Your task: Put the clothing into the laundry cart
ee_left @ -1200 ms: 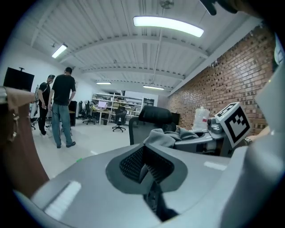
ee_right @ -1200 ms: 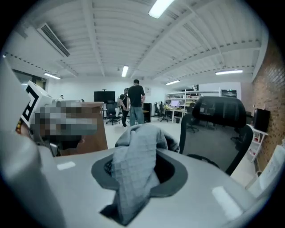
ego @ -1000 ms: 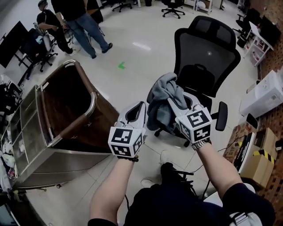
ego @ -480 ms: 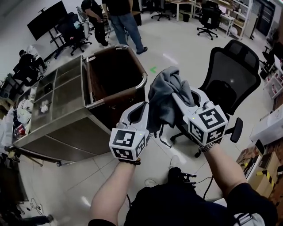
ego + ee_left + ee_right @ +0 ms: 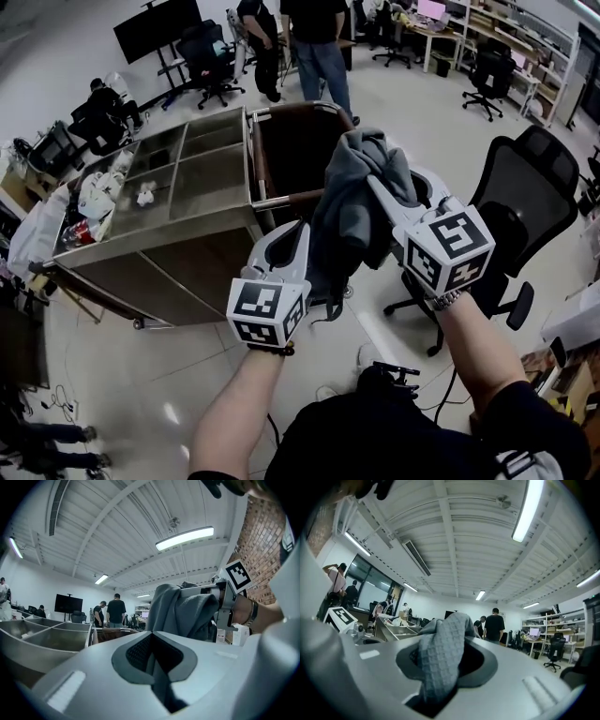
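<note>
Since a second before, the left gripper (image 5: 298,232) and the right gripper (image 5: 389,183) had risen with the grey garment (image 5: 349,202). The laundry cart (image 5: 281,200) had come from the left of the head view to sit straight behind the cloth, and the black office chair (image 5: 539,183) had slid off to the right.

The garment hung in the air in front of the cart's brown bin, not inside it. The right gripper view showed its waffle weave bunched between that gripper's jaws, which were narrowly parted and clamped on it. The left gripper view showed its own jaws almost together on a thin grey strip, seemingly the garment's lower edge. It also caught the other gripper's marker cube and a brick wall (image 5: 262,559).

Only the gripper views showed the white beamed ceiling (image 5: 117,522) with its strip lights. Only the head view showed the pale glossy floor (image 5: 169,375) and the cart's steel trays (image 5: 202,178).

There was one garment, one cart and two grippers. Two people (image 5: 314,47) stood beyond the cart and a third person (image 5: 98,98) sat at the left, near one black screen (image 5: 155,28). More chairs and desks stood far back in the open office
</note>
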The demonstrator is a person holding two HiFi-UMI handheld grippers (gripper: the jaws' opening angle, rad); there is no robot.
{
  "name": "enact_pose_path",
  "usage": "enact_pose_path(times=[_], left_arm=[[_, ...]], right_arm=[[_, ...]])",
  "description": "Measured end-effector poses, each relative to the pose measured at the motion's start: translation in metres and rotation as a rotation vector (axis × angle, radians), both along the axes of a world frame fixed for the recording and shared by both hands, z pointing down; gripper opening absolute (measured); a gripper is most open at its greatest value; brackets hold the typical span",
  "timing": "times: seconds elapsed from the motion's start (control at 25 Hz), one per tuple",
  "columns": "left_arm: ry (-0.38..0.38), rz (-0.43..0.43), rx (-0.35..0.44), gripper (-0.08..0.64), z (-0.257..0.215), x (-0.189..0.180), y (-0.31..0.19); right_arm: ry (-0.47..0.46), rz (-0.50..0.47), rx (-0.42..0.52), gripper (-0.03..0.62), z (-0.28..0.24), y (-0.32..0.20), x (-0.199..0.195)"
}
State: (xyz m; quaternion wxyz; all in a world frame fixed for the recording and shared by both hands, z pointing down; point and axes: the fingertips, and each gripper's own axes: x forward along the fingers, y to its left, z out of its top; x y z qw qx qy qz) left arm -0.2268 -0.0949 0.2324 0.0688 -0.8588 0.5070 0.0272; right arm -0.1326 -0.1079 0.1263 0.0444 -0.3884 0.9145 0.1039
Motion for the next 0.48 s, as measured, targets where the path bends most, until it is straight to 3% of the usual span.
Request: enact_pose_path(times=[0.2,0.48], left_arm=[[0.008,-0.054,0.014,0.002,-0.011,-0.027,0.006],[0.012,-0.117,0.022,0.002,-0.006,-0.064,-0.018]], right_arm=[[-0.021,-0.038,0.030,0.117,-0.034,-0.004,-0.022],[-0.040,-0.076,0.029,0.117,-0.045,-0.050,-0.056]])
